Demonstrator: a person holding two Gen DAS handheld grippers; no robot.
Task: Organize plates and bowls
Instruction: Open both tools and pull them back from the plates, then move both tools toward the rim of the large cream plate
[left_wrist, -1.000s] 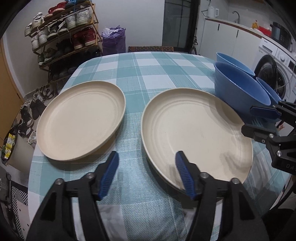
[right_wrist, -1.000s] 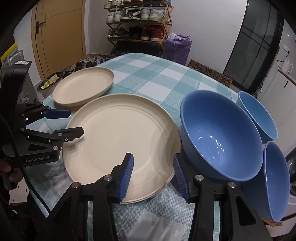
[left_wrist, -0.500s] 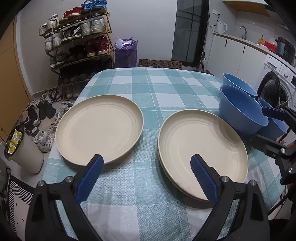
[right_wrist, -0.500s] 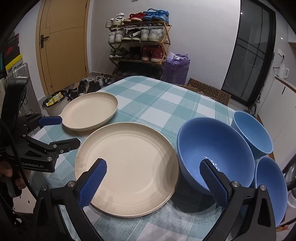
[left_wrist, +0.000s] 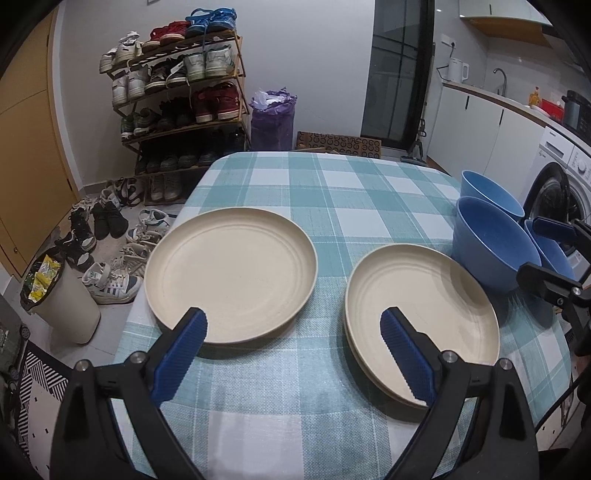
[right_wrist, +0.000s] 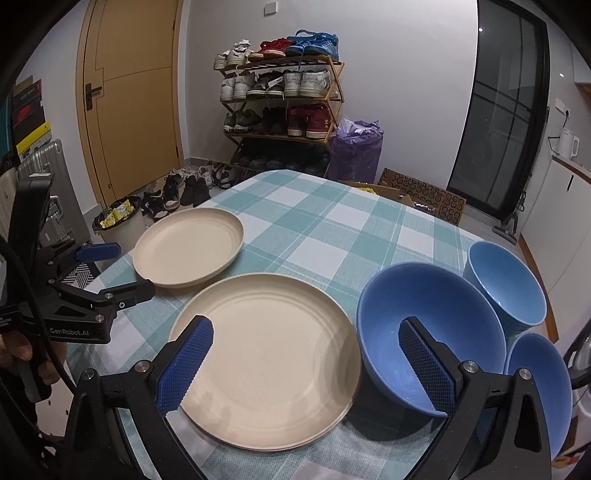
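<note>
Both my grippers, left gripper (left_wrist: 293, 356) and right gripper (right_wrist: 306, 363), have just opened wide and lifted, empty. The stacked plates (right_wrist: 269, 358) now rest near me, the lone plate (left_wrist: 231, 278) to their left, bowls (right_wrist: 432, 332) right. That plate goes next, I judge.

White lettering reading "GenRobot.AI" stands on the black body of the left gripper (right_wrist: 110, 271), seen at the left edge of the right wrist view. Red shoes (right_wrist: 309, 120) on the shoe rack (right_wrist: 280, 103) carry a white trefoil mark, too small to read as words. The yellow and black boxes (right_wrist: 31, 125) at the far left bear print that cannot be made out.
</note>
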